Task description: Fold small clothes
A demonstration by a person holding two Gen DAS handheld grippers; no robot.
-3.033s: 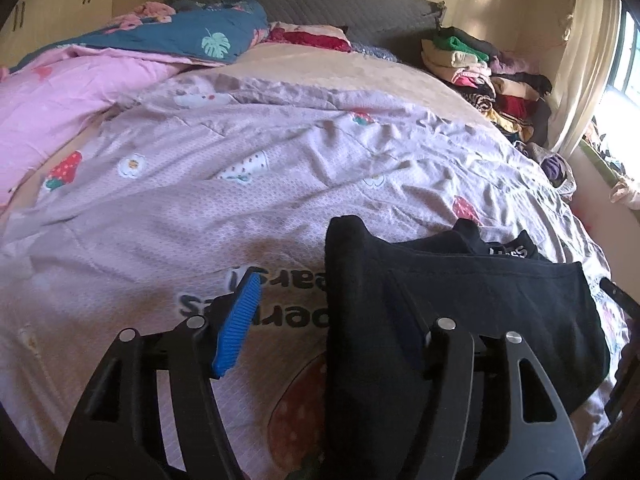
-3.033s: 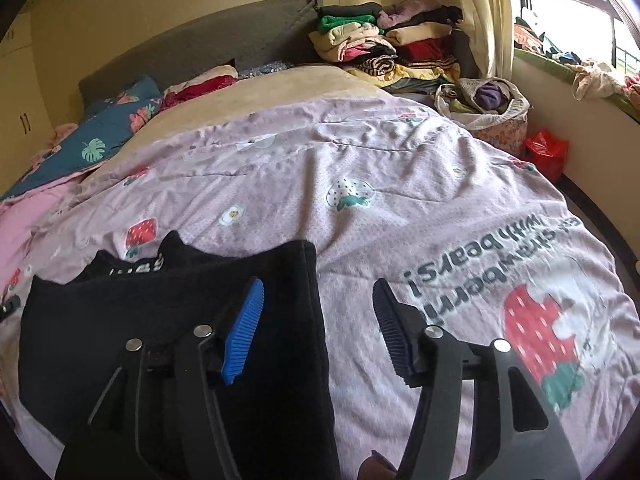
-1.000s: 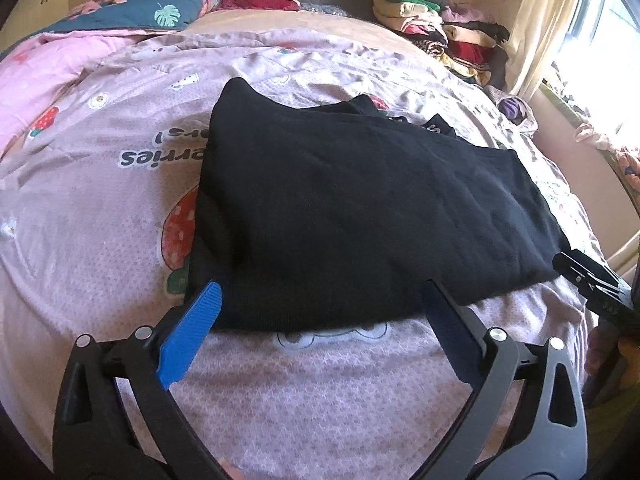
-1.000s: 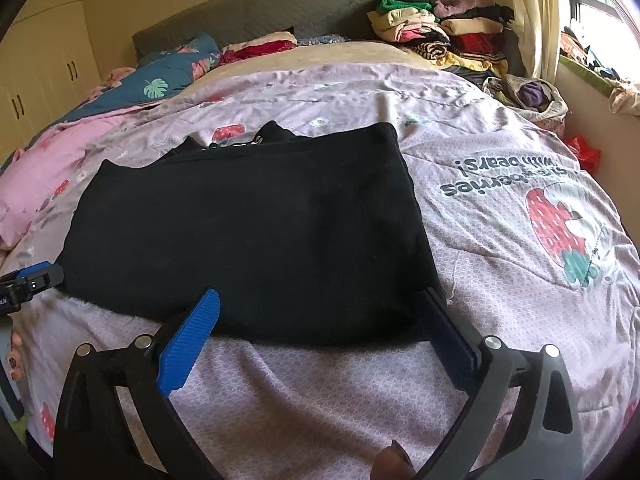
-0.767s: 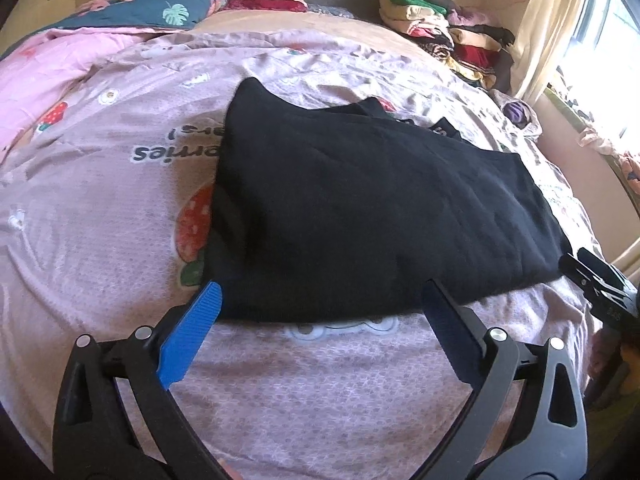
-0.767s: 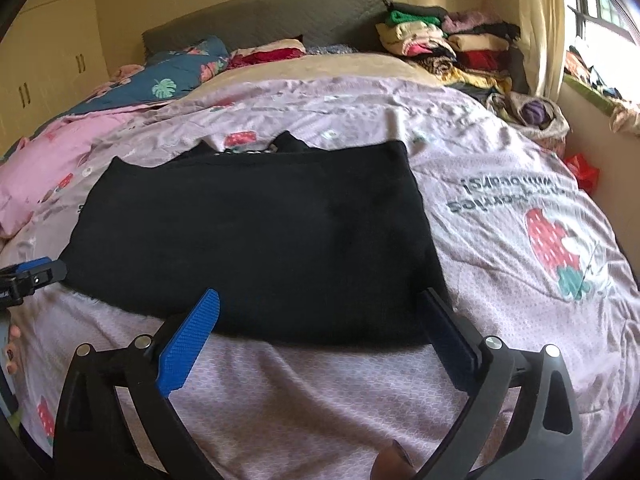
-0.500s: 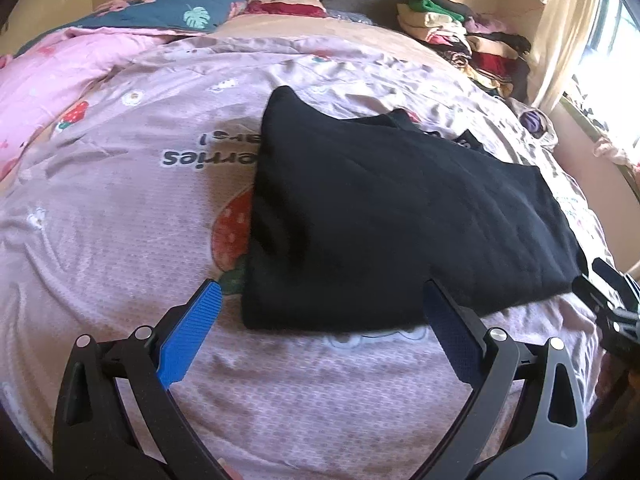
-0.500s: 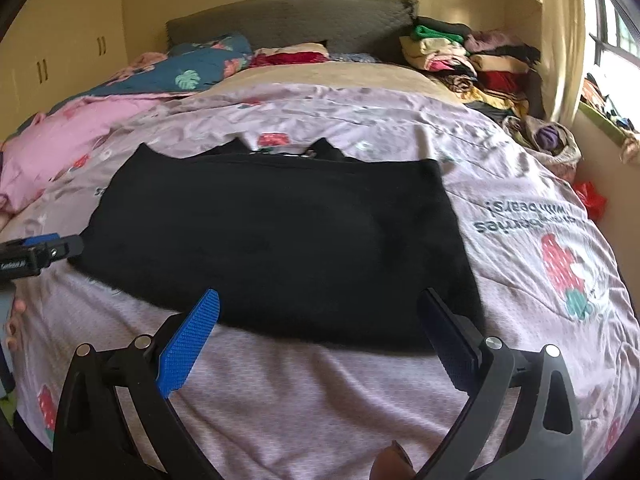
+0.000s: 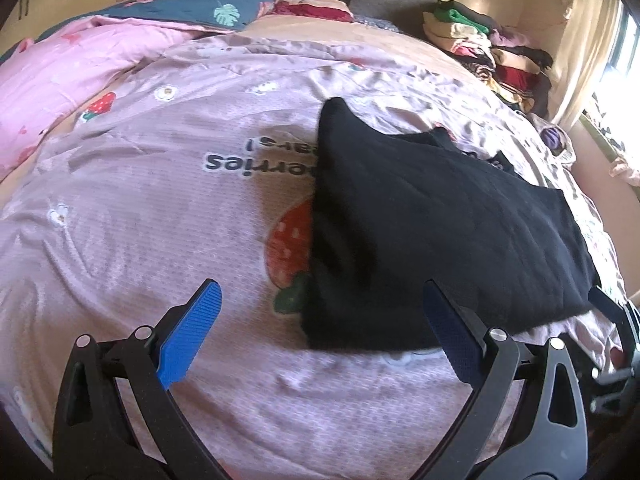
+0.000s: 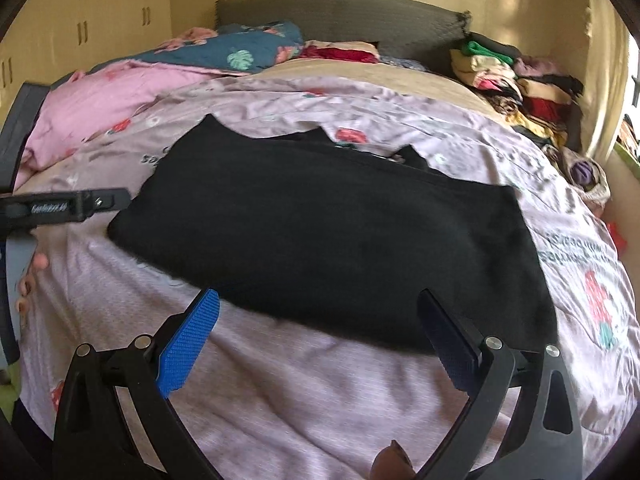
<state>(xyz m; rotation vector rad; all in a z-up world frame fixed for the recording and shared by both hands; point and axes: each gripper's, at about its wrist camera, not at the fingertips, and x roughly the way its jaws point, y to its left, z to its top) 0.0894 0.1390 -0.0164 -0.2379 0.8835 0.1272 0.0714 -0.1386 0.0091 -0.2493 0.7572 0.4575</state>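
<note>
A black garment (image 9: 432, 232) lies folded flat on the lilac strawberry-print bedspread (image 9: 160, 216); it also shows in the right wrist view (image 10: 328, 236). My left gripper (image 9: 320, 332) is open and empty, just short of the garment's near left corner. My right gripper (image 10: 316, 336) is open and empty, hovering at the garment's near edge. The left gripper's tip (image 10: 64, 209) shows at the left of the right wrist view, beside the garment's left edge.
A pink quilt (image 9: 64, 80) and a blue floral pillow (image 10: 240, 54) lie at the head of the bed. A pile of folded clothes (image 10: 516, 80) stands at the far right by the curtain. A basket of clothes (image 10: 588, 176) sits beside the bed.
Both grippers have let go of the garment, opened wide and pulled back toward the bed's near edge. Both views have since swung left, so the garment sits further right in them.
</note>
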